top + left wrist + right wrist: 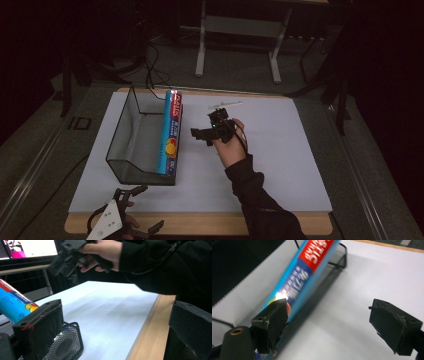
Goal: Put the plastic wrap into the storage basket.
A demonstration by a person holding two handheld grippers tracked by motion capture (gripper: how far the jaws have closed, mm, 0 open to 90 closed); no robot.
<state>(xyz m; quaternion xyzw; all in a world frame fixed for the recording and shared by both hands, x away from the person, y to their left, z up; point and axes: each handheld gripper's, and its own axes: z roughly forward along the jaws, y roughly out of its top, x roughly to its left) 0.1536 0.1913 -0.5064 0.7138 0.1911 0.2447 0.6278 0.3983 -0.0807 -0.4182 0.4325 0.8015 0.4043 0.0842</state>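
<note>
A long blue box with red lettering rests on its edge along the right side of a black mesh basket. My right gripper hovers just right of the box, pointing at it, open with nothing between its jaws. In the right gripper view the blue box leans close to the left jaw, and the right gripper stands wide open. My left gripper is open at the table's near left edge, by the basket's front corner. The left gripper looks across the sheet past the blue box.
A white sheet covers the wooden table. A small white stick-like object lies beyond the right hand. Table legs and cables stand on the dark floor behind. The person's sleeve crosses the top of the left gripper view.
</note>
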